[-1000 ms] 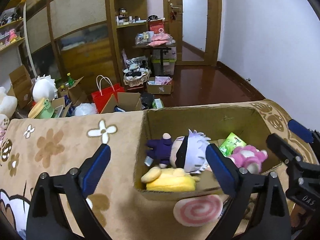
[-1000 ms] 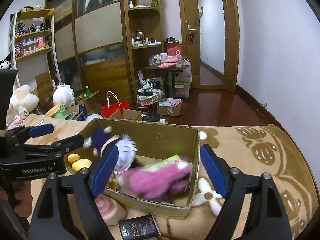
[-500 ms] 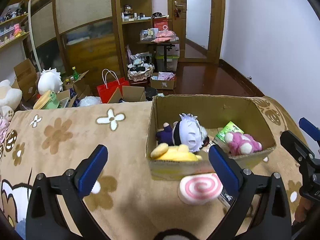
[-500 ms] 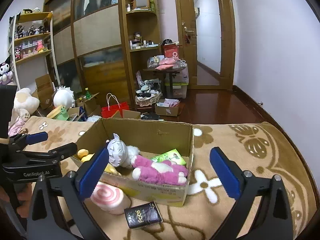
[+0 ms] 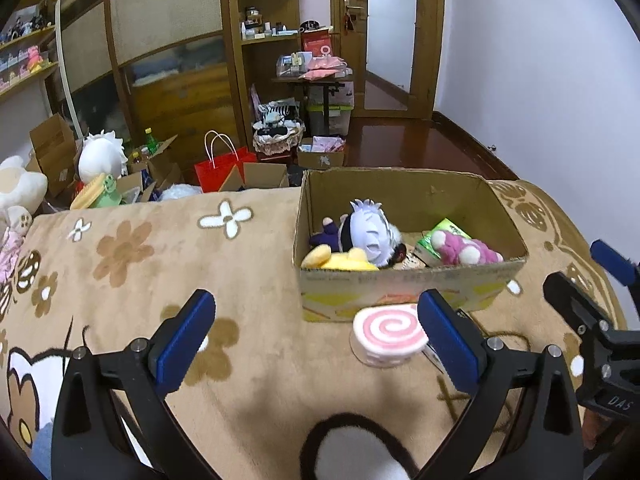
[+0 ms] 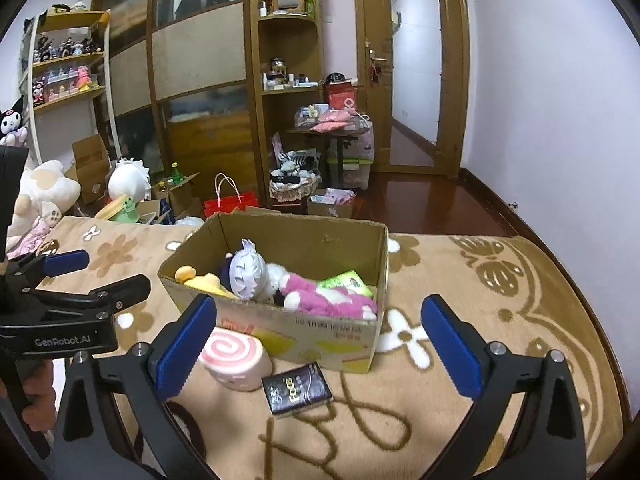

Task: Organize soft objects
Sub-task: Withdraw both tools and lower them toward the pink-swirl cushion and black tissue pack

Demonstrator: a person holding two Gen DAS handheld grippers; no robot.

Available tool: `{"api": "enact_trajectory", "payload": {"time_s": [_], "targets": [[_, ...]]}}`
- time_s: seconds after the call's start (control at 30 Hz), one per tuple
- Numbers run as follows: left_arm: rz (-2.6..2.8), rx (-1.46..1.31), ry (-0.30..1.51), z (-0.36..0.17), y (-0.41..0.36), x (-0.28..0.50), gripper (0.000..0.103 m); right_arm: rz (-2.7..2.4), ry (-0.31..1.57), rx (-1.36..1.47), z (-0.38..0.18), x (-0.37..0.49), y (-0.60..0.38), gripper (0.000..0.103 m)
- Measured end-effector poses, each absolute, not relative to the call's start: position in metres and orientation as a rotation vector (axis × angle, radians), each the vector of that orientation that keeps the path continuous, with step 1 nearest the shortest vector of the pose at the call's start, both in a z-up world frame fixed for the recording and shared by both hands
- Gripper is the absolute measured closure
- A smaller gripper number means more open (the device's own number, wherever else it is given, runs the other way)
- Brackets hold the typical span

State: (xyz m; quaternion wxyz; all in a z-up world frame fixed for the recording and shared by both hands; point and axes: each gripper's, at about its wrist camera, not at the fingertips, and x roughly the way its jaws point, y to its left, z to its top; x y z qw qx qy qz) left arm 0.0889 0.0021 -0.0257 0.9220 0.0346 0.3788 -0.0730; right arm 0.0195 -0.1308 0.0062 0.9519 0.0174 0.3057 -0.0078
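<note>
Both grippers hang wide open and empty over a flower-patterned bed blanket [image 6: 460,280]. Ahead of the left gripper [image 5: 312,340] and right gripper [image 6: 318,344] sits a cardboard box [image 6: 340,330] holding plush toys [image 6: 320,292]. A pink-swirl roll plush [image 5: 388,334] lies against the box's near wall, beside a black packet [image 6: 298,389] reading "Face". The left gripper's body reads "GenRobot.AI".

The left gripper [image 5: 316,344] tilts downward with its jaws spread wide and nothing between the blue pads. The right gripper [image 6: 318,346] points down too, jaws equally wide and empty. A hand [image 6: 34,400] grips the left gripper's handle, seen from the right wrist.
</note>
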Motion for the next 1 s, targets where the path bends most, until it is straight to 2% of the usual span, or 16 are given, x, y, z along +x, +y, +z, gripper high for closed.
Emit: {"api": "enact_trajectory", "payload": {"time_s": [1.0], "targets": [[-0.259, 0.053, 0.963, -0.068, -0.020, 0.130, 0.003, -0.086, 0.768, 0.026, -0.061, 0.032, -0.138, 0.000]]}}
